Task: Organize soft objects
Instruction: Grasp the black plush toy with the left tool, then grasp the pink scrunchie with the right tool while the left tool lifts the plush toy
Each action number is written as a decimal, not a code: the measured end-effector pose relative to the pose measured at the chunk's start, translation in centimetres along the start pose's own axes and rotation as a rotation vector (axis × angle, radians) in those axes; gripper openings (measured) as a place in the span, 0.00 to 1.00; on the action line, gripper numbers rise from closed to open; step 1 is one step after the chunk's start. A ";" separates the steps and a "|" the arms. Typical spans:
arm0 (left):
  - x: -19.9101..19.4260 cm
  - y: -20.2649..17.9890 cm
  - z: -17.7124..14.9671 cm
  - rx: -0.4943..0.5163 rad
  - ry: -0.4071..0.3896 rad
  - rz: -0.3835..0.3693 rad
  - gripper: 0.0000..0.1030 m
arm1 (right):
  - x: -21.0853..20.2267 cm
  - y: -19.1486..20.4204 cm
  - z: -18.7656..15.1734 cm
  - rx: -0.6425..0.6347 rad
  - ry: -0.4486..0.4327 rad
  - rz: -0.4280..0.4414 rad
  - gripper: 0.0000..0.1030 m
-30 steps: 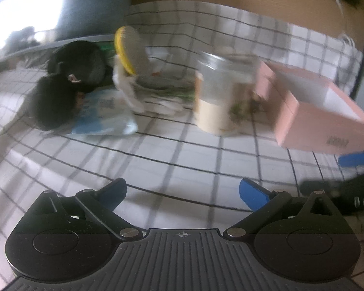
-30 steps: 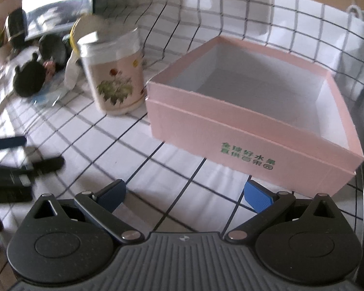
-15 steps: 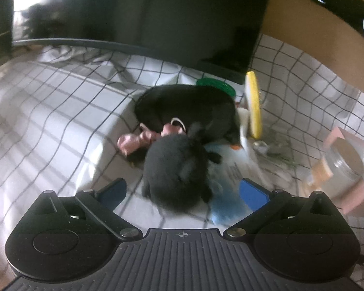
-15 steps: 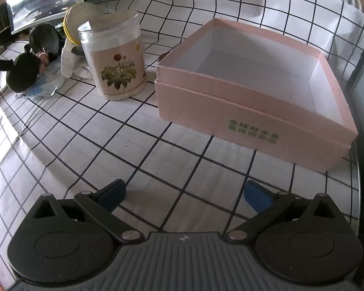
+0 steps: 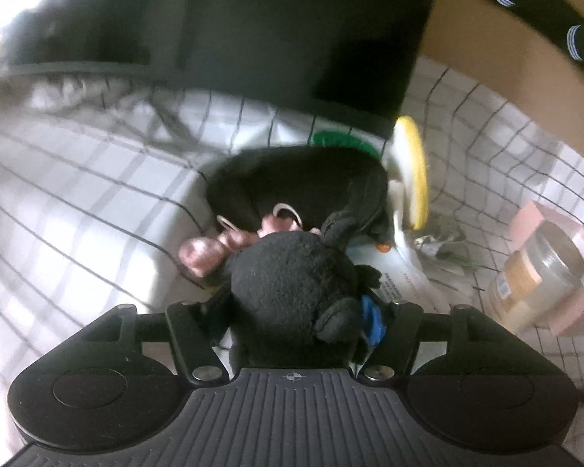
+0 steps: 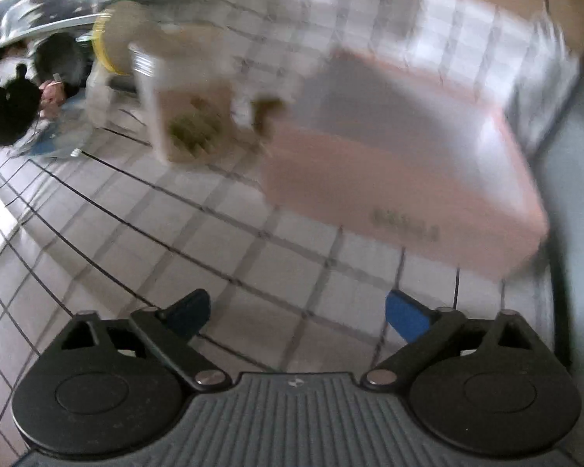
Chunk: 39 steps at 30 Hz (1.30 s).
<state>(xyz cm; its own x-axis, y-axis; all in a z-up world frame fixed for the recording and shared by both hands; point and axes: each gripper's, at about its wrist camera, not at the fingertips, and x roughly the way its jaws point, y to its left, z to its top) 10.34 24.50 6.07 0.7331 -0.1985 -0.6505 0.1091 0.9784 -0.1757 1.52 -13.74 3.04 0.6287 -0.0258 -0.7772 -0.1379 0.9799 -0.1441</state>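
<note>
Closing in since a moment ago, left gripper (image 5: 292, 319) now clamps the black plush (image 5: 292, 272), long axis pointing away; right gripper (image 6: 296, 311) gapes.

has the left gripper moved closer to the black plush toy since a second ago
Yes. The left gripper has advanced toward the dark monitor base and its jaws now close around the black plush toy, which earlier sat far off beside the yellow disc.

Grid-checked tablecloth (image 5: 109, 179), dark monitor (image 5: 253, 27) behind, tan wall (image 5: 498, 58)

home | checked tablecloth (image 6: 253, 257) | jar (image 5: 533, 276) | dark monitor (image 5: 253, 31)
</note>
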 end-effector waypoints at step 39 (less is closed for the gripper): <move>-5.9 2.9 9.9 0.075 -0.152 -0.279 0.67 | -9.6 14.0 22.7 -0.149 -0.435 0.016 0.10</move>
<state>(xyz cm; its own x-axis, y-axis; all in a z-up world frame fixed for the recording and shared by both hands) 13.00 29.12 16.75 0.7593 -0.4539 -0.4663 0.3649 0.8903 -0.2726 10.95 4.67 22.38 0.8841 0.1052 -0.4554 -0.2383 0.9396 -0.2456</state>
